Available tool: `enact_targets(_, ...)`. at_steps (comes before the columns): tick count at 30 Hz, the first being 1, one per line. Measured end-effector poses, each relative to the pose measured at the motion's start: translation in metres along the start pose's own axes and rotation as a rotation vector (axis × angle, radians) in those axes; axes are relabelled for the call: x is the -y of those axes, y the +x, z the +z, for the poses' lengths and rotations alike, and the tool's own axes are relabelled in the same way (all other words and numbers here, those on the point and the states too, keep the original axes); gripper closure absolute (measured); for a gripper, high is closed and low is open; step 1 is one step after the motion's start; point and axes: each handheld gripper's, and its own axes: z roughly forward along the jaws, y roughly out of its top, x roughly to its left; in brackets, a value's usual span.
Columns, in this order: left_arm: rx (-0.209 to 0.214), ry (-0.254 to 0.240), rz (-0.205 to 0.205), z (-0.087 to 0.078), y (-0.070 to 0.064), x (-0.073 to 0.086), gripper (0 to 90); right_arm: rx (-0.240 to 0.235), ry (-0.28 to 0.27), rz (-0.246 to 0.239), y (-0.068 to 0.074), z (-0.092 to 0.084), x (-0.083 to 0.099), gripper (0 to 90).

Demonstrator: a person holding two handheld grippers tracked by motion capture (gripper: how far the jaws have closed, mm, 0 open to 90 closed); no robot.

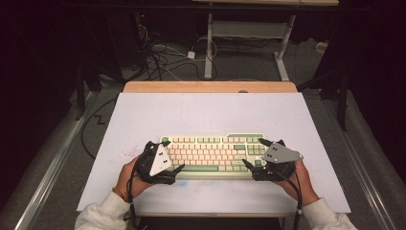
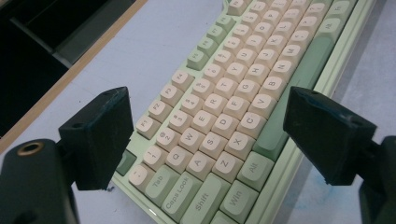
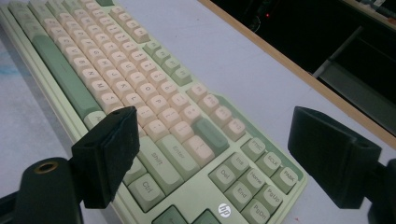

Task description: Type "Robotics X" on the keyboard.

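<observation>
A green and cream keyboard [image 1: 213, 154] lies flat on the counter [image 1: 201, 112]. The left gripper [image 1: 168, 157] straddles its left end and the right gripper [image 1: 255, 154] its right end. Both sets of fingers [image 2: 100, 135] are spread wide, the keys lying between them ungrasped.

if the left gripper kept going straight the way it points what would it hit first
Most likely the keyboard. The left gripper is open, its fingers straddling the keyboard's left end, aimed roughly at the A, S, Z keys, though depth is hard to judge.
</observation>
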Motion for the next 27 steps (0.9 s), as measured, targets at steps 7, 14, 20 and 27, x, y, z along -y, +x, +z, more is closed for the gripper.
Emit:
enact_targets(7,-0.011,-0.015,0.001,-0.006,-0.001,0.003,15.6,0.012,0.0,0.0,0.0,-0.003,0.002,16.9)
enact_targets(14,-0.026,-0.031,-0.008,-0.012,-0.001,0.006,15.6,0.027,0.002,0.002,-0.001,-0.008,0.006,16.7)
enact_targets(20,-0.033,-0.032,-0.014,-0.017,-0.002,0.011,15.6,0.043,0.001,0.01,-0.003,-0.015,0.011,16.6)
enact_targets(27,-0.042,-0.038,-0.026,-0.023,-0.002,0.018,15.6,0.059,0.001,0.018,-0.007,-0.024,0.018,16.6)
